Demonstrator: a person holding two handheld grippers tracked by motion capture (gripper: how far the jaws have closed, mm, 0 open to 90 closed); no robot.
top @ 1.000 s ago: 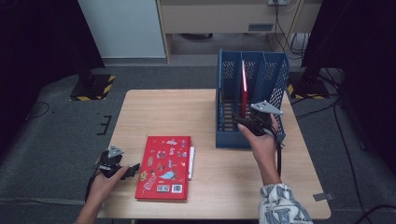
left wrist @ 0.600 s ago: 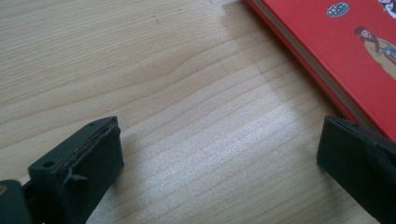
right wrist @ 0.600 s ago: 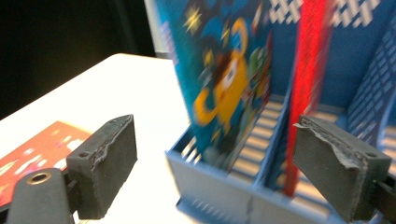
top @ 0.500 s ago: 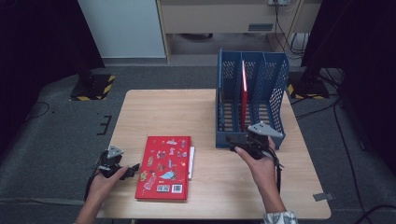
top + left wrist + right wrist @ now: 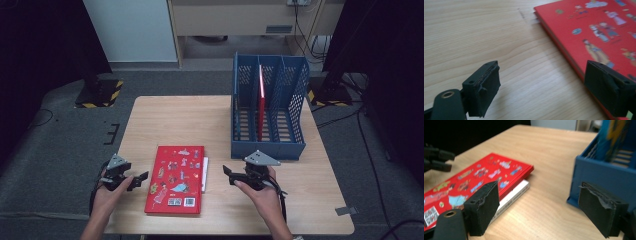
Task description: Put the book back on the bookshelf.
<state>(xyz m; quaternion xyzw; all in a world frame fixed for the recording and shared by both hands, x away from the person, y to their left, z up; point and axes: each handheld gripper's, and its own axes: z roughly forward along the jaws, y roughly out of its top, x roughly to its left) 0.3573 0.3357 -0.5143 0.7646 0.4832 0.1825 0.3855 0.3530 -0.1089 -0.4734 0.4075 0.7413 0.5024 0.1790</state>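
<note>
Here, both tools gaping and empty: left tool (image 5: pixel 141 178) just narrowing beside red book (image 5: pixel 176 179), right tool (image 5: pixel 228 174) perhaps hovering nearby.

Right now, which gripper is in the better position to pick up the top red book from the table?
Left. The left gripper lies right at the red book edge with open jaws, one jaw already over the cover. The right gripper is also open and points at the book, but bare table still separates them.

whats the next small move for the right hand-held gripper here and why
Probably ease the right hand-held gripper left toward the near right edge of the red book. Its jaws stand open and empty, facing the book, which lies flat on the table atop a white one. One red book already stands in the blue rack.
</note>
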